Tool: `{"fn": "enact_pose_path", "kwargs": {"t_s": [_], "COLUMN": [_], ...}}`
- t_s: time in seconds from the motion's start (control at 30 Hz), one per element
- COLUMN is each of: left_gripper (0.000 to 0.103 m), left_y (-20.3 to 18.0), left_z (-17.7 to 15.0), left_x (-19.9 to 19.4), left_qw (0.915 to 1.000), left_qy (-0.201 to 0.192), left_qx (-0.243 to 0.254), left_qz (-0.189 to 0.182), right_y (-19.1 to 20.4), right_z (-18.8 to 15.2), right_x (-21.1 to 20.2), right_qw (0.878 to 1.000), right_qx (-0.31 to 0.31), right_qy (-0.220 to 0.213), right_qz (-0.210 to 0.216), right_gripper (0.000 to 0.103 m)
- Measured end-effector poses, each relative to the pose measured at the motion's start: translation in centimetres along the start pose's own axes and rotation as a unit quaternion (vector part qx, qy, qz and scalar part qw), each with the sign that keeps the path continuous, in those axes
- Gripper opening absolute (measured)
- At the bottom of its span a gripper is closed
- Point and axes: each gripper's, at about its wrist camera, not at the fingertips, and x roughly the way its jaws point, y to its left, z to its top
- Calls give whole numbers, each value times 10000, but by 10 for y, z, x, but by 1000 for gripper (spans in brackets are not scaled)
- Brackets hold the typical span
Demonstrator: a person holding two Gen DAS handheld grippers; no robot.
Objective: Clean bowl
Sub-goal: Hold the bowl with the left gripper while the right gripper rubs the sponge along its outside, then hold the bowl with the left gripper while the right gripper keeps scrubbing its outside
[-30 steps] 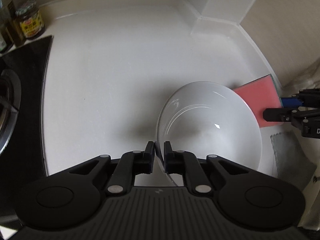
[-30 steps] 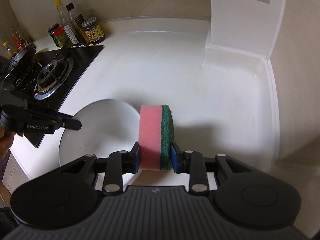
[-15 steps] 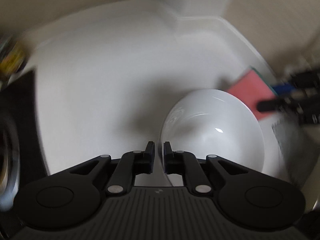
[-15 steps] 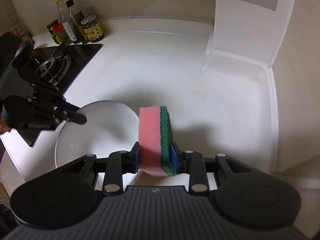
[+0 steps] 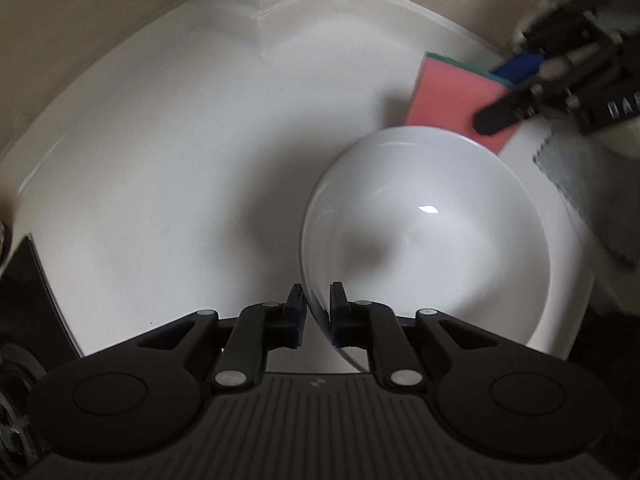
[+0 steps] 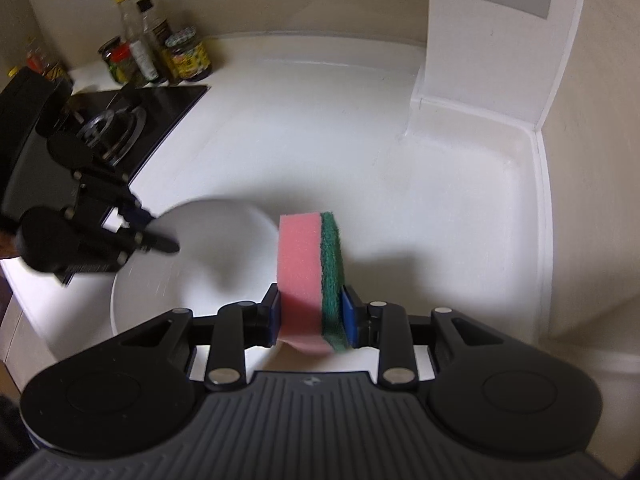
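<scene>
Left gripper (image 5: 316, 312) is opening, its jaws straddling the bowl (image 5: 428, 236) rim to steady it, while the right gripper (image 6: 312, 316) clamps the sponge (image 6: 310, 276), poised to scrub.

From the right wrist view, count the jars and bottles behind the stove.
4 clearly: yellow-capped bottle, dark-capped bottle, left jar, checked-lid jar. More containers may sit blurred at the far left.

The left gripper (image 5: 316, 312) tips steeply downward at the near left, its jaws opening with the bowl (image 5: 424, 240) rim between the pads, which look parted from it. The right gripper (image 6: 312, 316) angles down at the right, jaws clamped on both faces of the sponge (image 6: 310, 276), pink side left.
</scene>
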Motion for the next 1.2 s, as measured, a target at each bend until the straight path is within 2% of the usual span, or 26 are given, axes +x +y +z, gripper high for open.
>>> {"fn": "enact_pose_path", "kwargs": {"t_s": [0.07, 0.17, 0.27, 0.33, 0.43, 0.57, 0.63, 0.7, 0.73, 0.8, 0.87, 0.97, 1.03, 1.1, 1.2], "left_gripper": [11, 11, 9, 8, 9, 10, 9, 9, 10, 10, 9, 8, 8, 10, 13], "left_y": [5, 7, 4, -1, -4, 0, 4, 8, 11, 14, 9, -1, 0, -4, -6], "left_z": [-10, -25, -21, -18, -9, -2, 2, 1, -2, -12, -25, -37, -36, -15, -8], "left_x": [-12, -18, -6, -4, -1, 2, 2, -1, -4, -10, -13, -10, -10, 9, 14], "left_qw": [9957, 9834, 9865, 9937, 9992, 9973, 9978, 9998, 9989, 9928, 9872, 9856, 9878, 9933, 9986], "left_qy": [-102, -108, -49, 8, 97, 95, 85, 33, 10, -45, -76, -53, -91, -46, -2], "left_qx": [-911, -1806, -1625, -1085, -192, 714, 647, 90, -373, -1133, -1507, -1561, -1414, -991, -53], "left_qz": [103, 143, 187, 275, 327, 146, 79, 200, 290, 396, 508, 654, 643, 588, 524], "right_y": [1, 1, 2, 5, 8, 9, 3, 2, 2, 4, 3, 5, 7, 7, 3], "right_z": [-1, -9, -17, -20, -21, -18, -10, -5, -4, -5, -9, -13, -15, -12, -4], "right_x": [-1, -6, -10, -13, -14, -14, -7, -4, -4, -3, -6, -8, -9, -8, -4], "right_qw": [10000, 9999, 9997, 9999, 9998, 9993, 9997, 9998, 9998, 9998, 9997, 9997, 9997, 9997, 9996], "right_qx": [8, 102, 216, 159, -44, -196, -51, -10, -11, -20, 32, 61, 5, -38, -35], "right_qy": [-3, -31, -50, -17, 127, 223, 78, 23, 18, 13, 21, 43, 82, 121, 132], "right_qz": [9, 32, 35, 45, 133, 216, 208, 201, 204, 208, 225, 230, 215, 214, 230], "right_gripper": [26, 26, 27, 27, 27, 26, 26, 26, 26, 27, 27, 27, 27, 27, 26]}}
